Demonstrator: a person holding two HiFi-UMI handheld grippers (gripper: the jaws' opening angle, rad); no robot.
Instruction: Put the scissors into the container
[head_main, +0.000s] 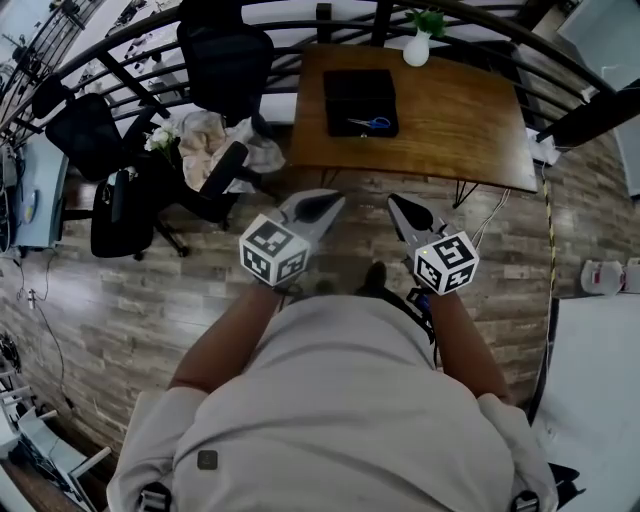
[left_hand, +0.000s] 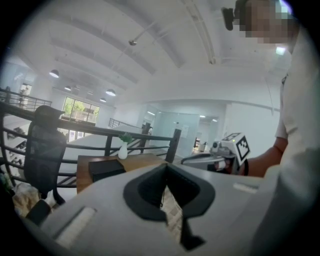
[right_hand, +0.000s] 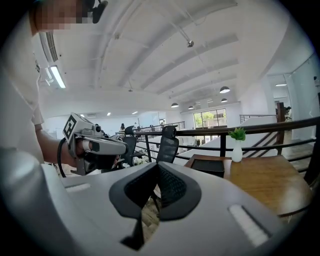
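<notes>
The scissors (head_main: 371, 123), with blue handles, lie on the flat black container (head_main: 360, 95) on the wooden table (head_main: 450, 110) far ahead. I stand well back from the table, both grippers held near my body over the floor. My left gripper (head_main: 326, 204) is shut and holds nothing. My right gripper (head_main: 399, 207) is shut and empty too. In the left gripper view the jaws (left_hand: 167, 194) meet, with the container (left_hand: 106, 169) beyond. The right gripper view shows its shut jaws (right_hand: 150, 194) and the container (right_hand: 210, 166); the scissors cannot be made out there.
A white vase (head_main: 416, 48) with a plant stands at the table's far edge. Black office chairs (head_main: 225, 60) and a heap of cloth (head_main: 215, 140) are at the left. A dark railing (head_main: 480, 20) curves behind the table. A cable (head_main: 548, 230) runs along the floor at right.
</notes>
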